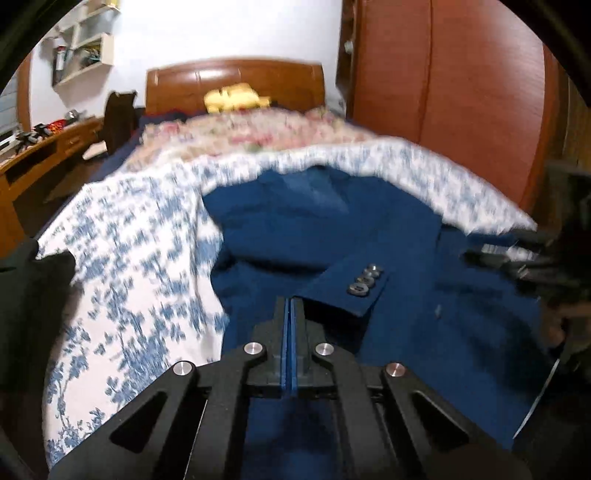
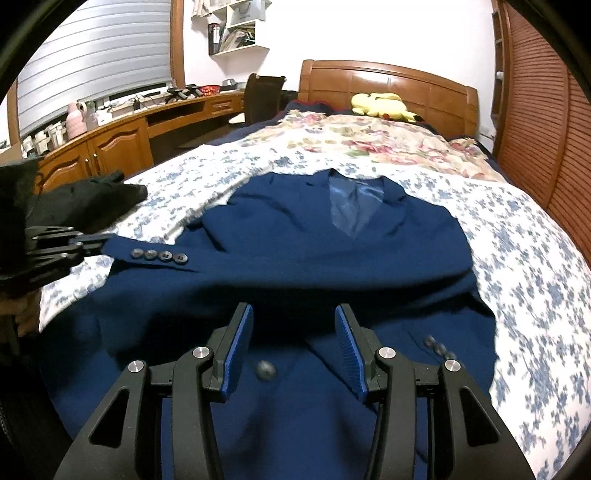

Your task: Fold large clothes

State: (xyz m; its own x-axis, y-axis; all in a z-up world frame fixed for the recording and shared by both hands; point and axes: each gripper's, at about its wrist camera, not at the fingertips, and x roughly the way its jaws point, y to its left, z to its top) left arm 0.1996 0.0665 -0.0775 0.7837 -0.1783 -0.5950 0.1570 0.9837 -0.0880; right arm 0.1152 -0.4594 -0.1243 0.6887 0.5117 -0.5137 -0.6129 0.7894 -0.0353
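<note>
I can make out no text, label, brand, number or sign from either wrist camera. The book spines on the wall shelf (image 2: 229, 33), far ahead of my right tongs and to their left, are too small and soft for me to read. The same shelf (image 1: 83, 55) in the left wrist view is blurred, and so are the things on the desk (image 2: 122, 125) off to the left.

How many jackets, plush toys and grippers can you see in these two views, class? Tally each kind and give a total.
blue jacket: 1
yellow plush toy: 1
grippers: 2 (left gripper, right gripper)
Total: 4
</note>
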